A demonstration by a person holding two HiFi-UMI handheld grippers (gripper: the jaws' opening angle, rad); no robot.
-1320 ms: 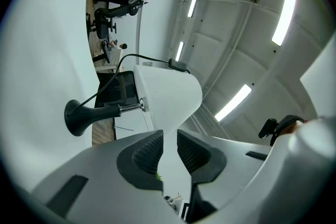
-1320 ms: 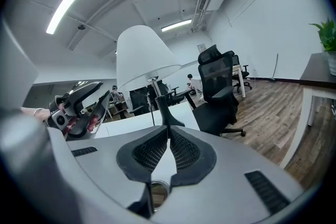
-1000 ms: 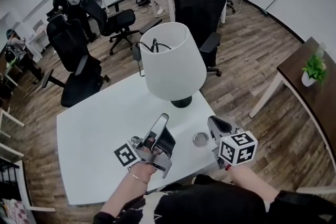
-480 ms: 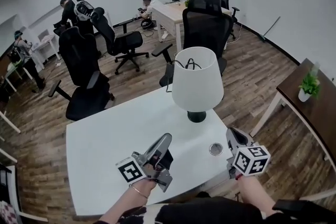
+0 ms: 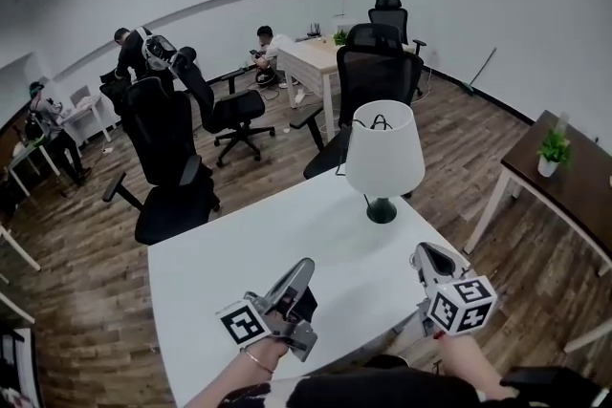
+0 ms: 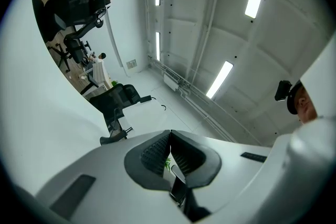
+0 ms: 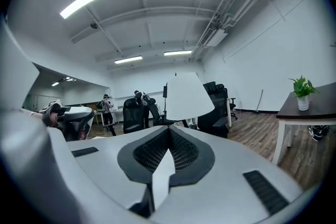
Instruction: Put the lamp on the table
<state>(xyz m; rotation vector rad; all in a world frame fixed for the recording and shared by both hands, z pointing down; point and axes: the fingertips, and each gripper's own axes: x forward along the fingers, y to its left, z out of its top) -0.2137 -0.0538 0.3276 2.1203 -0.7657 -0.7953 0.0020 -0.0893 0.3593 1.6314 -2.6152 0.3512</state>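
Observation:
The lamp (image 5: 384, 150), with a white shade and a dark round base, stands upright near the far right corner of the white table (image 5: 239, 272). Nothing is touching it. My left gripper (image 5: 305, 265) hovers over the table's near edge, well short of the lamp, shut and empty. My right gripper (image 5: 422, 250) is at the table's near right corner, also shut with nothing in it. In the right gripper view the lamp's shade (image 7: 186, 94) rises beyond the closed jaws (image 7: 169, 131). The left gripper view tilts up at the ceiling, its jaws (image 6: 169, 134) closed.
Black office chairs (image 5: 177, 158) (image 5: 378, 72) stand just behind the table. A dark wooden side table (image 5: 574, 186) with a potted plant (image 5: 552, 148) is at the right. Further back are a white desk (image 5: 316, 60) and people seated and standing by the wall.
Both grippers have drawn back from the lamp toward the near edge of the table and lifted. The lamp stays upright on the table and now looks farther away.

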